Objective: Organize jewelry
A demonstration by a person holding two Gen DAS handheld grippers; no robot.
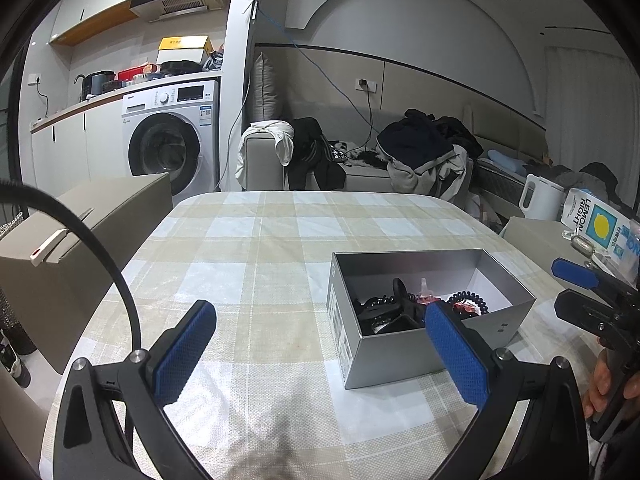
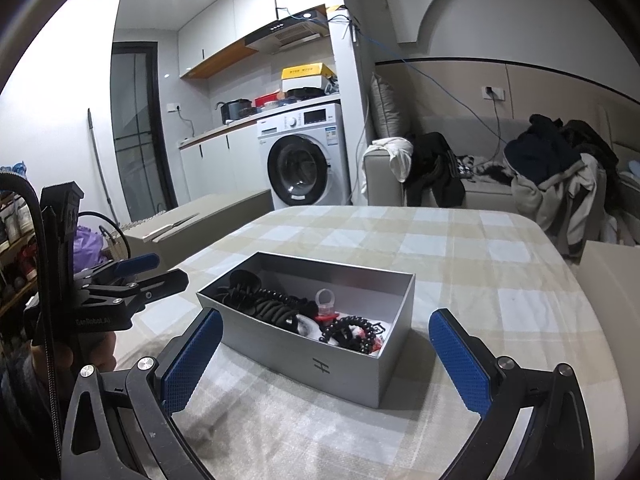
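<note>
A grey open box [image 1: 400, 354] stands on the checked tablecloth [image 1: 260, 248]; it also shows in the right wrist view [image 2: 320, 364]. Inside lie black hair claws [image 2: 260, 300], a red and clear ring [image 2: 326, 304] and black coil ties [image 2: 352, 330]. My left gripper [image 1: 320, 344] is open and empty, just left of the box, its right pad [image 1: 456, 356] in front of the box's near corner. My right gripper [image 2: 326, 354] is open and empty, facing the box's long side. Each gripper shows in the other's view: the right one [image 1: 576, 284] and the left one [image 2: 156, 270].
A closed cardboard box [image 1: 80, 232] stands left of the table. A white kettle [image 1: 540, 196] and a lemon carton [image 1: 596, 224] sit on a side surface at the right. A washing machine [image 1: 172, 140] and a sofa with clothes [image 1: 420, 152] lie beyond.
</note>
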